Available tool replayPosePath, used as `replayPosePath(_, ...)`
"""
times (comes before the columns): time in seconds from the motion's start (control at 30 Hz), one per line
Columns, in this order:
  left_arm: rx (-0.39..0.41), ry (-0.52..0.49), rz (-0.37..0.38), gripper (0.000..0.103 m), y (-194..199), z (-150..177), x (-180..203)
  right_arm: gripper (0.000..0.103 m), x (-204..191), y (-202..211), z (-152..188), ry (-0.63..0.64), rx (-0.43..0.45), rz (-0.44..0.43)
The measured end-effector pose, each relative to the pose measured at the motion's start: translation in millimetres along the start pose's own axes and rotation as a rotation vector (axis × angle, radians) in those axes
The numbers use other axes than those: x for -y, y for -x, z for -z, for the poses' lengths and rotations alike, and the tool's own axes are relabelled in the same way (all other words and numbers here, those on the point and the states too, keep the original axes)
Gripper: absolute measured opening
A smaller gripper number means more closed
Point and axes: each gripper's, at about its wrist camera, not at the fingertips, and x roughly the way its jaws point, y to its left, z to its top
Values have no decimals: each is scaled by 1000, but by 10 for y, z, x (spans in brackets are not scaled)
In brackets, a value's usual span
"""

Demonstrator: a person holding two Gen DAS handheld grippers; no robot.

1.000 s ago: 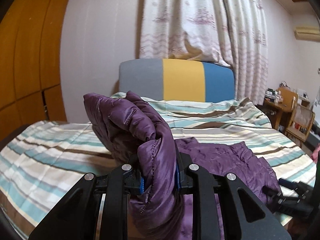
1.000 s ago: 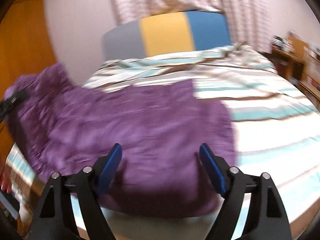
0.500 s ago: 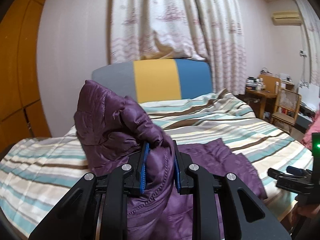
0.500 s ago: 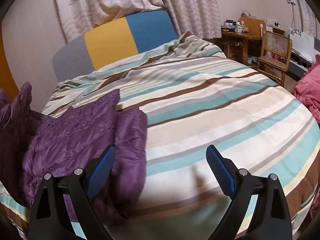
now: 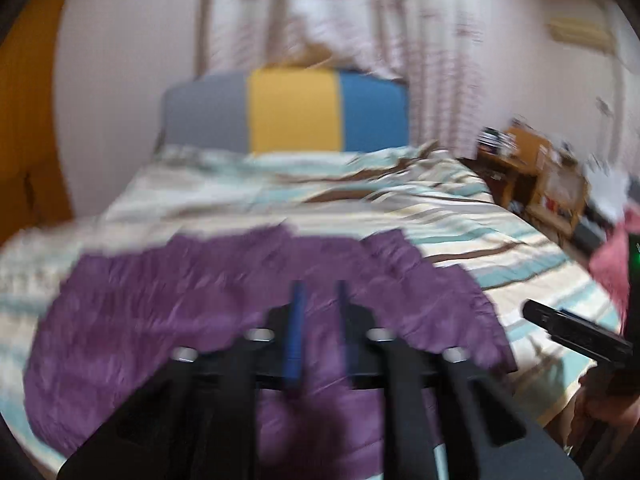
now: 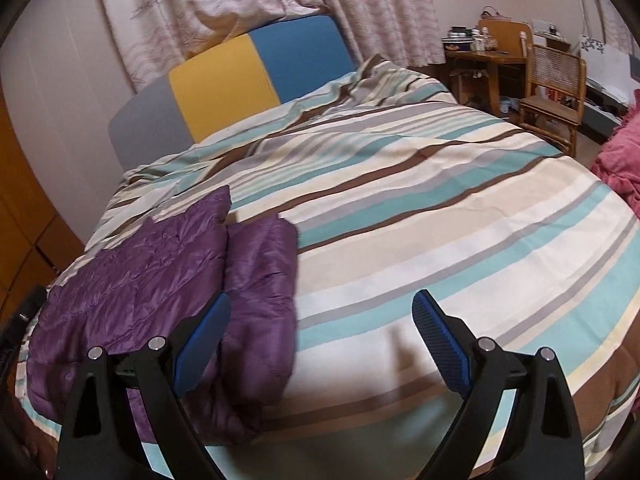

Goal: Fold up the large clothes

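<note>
My left gripper (image 5: 318,300) has just been opening and has let go of the purple jacket (image 6: 160,280); nothing sits between its jaws. The jacket now lies folded on the near left of the striped bed (image 6: 440,208). My right gripper (image 6: 320,316) gapes wide and empty, so this fold looks laid.

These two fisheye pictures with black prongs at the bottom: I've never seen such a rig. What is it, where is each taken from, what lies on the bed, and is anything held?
There is no robot here. A person holds a black two-finger gripper with blue pads in each hand, and a camera on each looks forward along its fingers.

The blurred picture is from the left gripper. Its jaws have just been opening; nothing is pinched between them. The right gripper shows at its right edge.

The sharp picture is from the right gripper, jaws wide open and empty.

On the striped cream, teal and brown bedspread lies a quilted purple puffer jacket, partly folded, near the bed's near left corner. Neither gripper holds it.
</note>
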Motion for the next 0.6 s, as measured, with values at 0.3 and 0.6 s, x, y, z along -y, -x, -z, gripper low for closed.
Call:
replayPosePath(0.3,2,469,-163,88,630,563,-1434,92,-418,59,68,89,-2,-128)
replayPosePath(0.6,-83,947,-28,88,678,1143,-2209,92,-921,-11,228,188,-37,-230)
